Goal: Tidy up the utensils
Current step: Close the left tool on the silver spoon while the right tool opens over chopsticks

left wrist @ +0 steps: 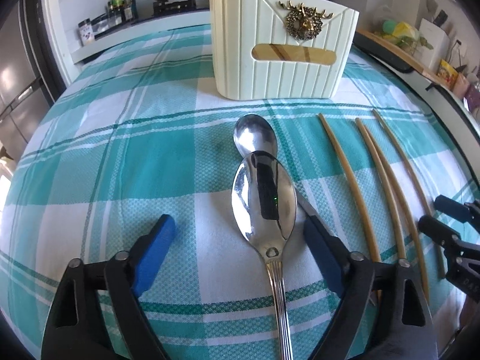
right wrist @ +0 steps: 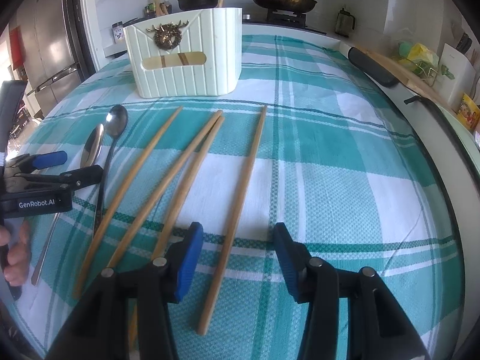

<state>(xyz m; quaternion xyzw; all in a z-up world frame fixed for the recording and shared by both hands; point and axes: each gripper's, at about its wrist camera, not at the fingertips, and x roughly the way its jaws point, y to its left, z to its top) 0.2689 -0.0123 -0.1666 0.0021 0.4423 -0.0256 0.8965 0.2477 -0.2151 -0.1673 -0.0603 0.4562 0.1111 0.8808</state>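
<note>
Between the wide-open left gripper (left wrist: pixel 238 250) jaws lies a spoon (left wrist: pixel 264 204); right gripper (right wrist: pixel 237 258) open.

You are holding your left gripper (left wrist: pixel 237 249) low in the frame with its blue-padded jaws spread wide. Your right gripper (right wrist: pixel 237 255) is likewise gaping at bottom centre. Your bare fingers (right wrist: pixel 16 252) are curling at the far left edge.
</note>
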